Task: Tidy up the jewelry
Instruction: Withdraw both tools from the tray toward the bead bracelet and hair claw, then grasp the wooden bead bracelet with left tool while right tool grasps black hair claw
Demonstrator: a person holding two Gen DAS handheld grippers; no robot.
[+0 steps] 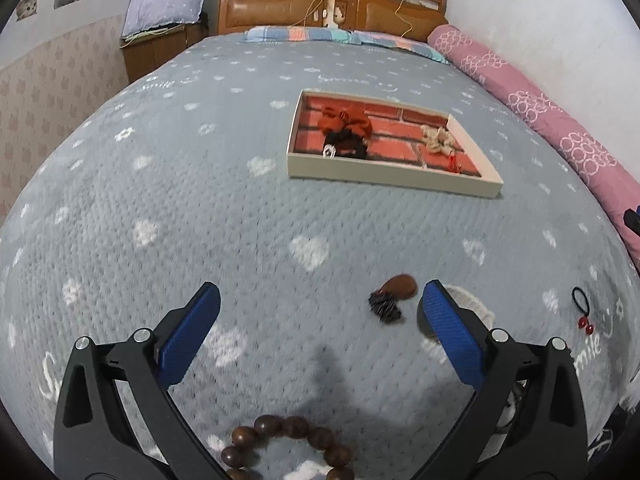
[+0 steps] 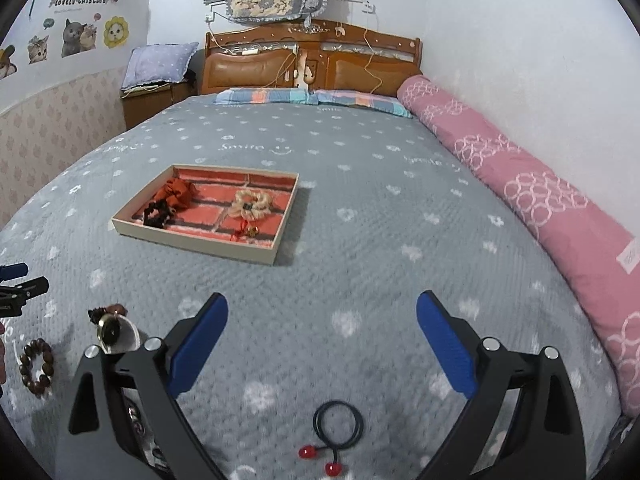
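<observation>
I am hovering both grippers over the bed (image 2: 360, 184), the left gripper (image 1: 320, 300) with fingers spread wide above the wooden bead bracelet (image 1: 288, 444), the right gripper (image 2: 320, 308) equally wide and holding nothing above the black hair tie (image 2: 338, 426) with its two red beads. The soft quilt is risking a snag or a pinch of fabric, and the thin tie could slip out. I am counting one tray (image 2: 192, 244) far off, holding four pieces, and about four loose pieces near me, one a dark tasselled pendant (image 1: 390, 300).
</observation>
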